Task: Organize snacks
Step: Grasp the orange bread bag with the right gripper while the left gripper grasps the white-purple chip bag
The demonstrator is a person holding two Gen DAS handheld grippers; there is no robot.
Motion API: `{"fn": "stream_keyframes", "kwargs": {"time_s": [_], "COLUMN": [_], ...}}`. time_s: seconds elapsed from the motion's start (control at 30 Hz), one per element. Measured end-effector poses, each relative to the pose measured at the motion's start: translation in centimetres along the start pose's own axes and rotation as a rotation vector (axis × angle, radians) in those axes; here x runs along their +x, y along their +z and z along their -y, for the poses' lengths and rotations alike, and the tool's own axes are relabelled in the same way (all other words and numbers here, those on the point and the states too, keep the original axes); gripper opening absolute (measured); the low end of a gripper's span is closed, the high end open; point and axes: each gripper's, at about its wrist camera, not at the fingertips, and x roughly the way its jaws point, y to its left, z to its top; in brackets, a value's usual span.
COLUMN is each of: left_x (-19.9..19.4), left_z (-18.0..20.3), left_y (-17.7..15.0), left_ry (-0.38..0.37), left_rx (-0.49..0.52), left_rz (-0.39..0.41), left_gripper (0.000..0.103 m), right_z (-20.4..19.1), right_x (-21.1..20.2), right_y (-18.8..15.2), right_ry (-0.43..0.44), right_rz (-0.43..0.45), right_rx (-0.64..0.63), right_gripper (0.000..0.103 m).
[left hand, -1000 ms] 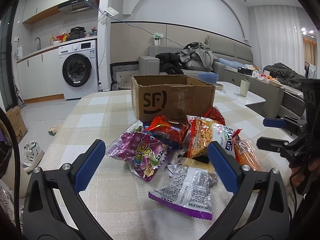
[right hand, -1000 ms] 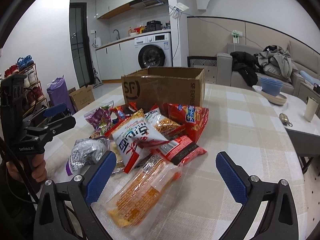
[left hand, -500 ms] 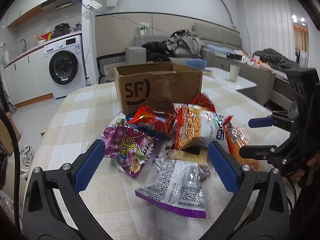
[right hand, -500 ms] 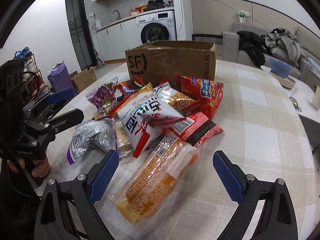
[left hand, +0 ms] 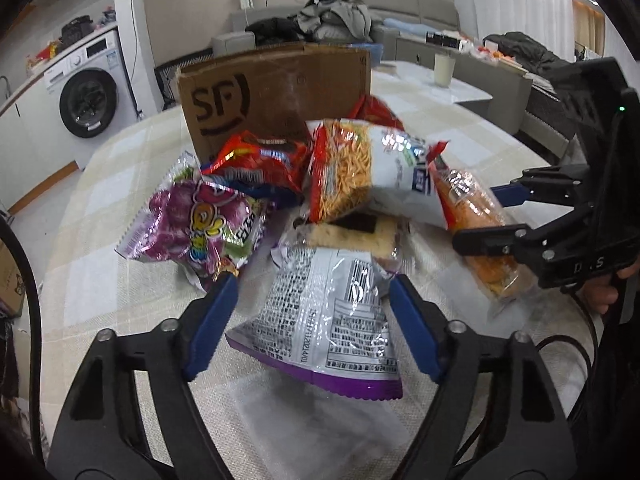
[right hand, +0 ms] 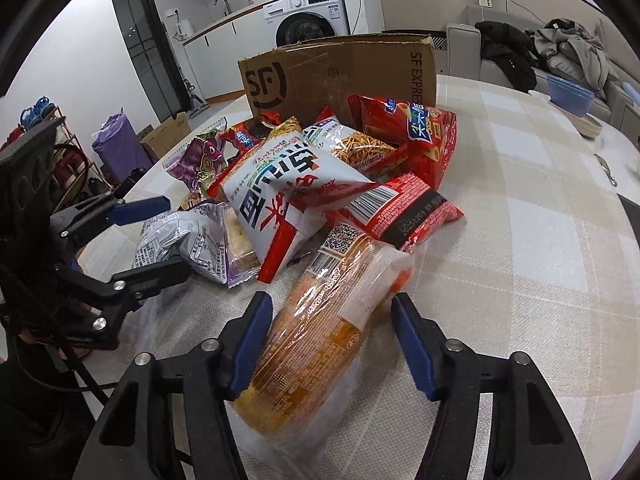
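Snacks in crinkly film lie heaped on the surface before the cardboard box (right hand: 340, 76). The left gripper (left hand: 312, 320), jaws parted, straddles the silver-purple bag (left hand: 324, 312); the right gripper (right hand: 332, 340), likewise spread, brackets the orange packet (right hand: 320, 340) (light, slippery, likely crushable, so best pinched mid-body).

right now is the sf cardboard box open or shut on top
Open. In the right wrist view the cardboard box has no flaps over its top edge; its inside is hidden, so full or empty cannot be told.
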Motion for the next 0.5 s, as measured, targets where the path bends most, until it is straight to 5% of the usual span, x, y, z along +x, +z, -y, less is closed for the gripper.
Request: {"fn": "stream_keyframes", "kwargs": {"time_s": [0.5], "left_x": [0.6], "left_z": [0.2], "left_y": [0.2], "left_ry": [-0.023], "left_rx": [0.010], "left_rz": [-0.022], "left_gripper": [0.054], "right_z": [0.5], "right_x": [-1.0], "right_y": [-0.6], "right_ry": [0.023], "right_rz": [0.021], "right_rx": [0.025], "right_gripper": [0.041]}}
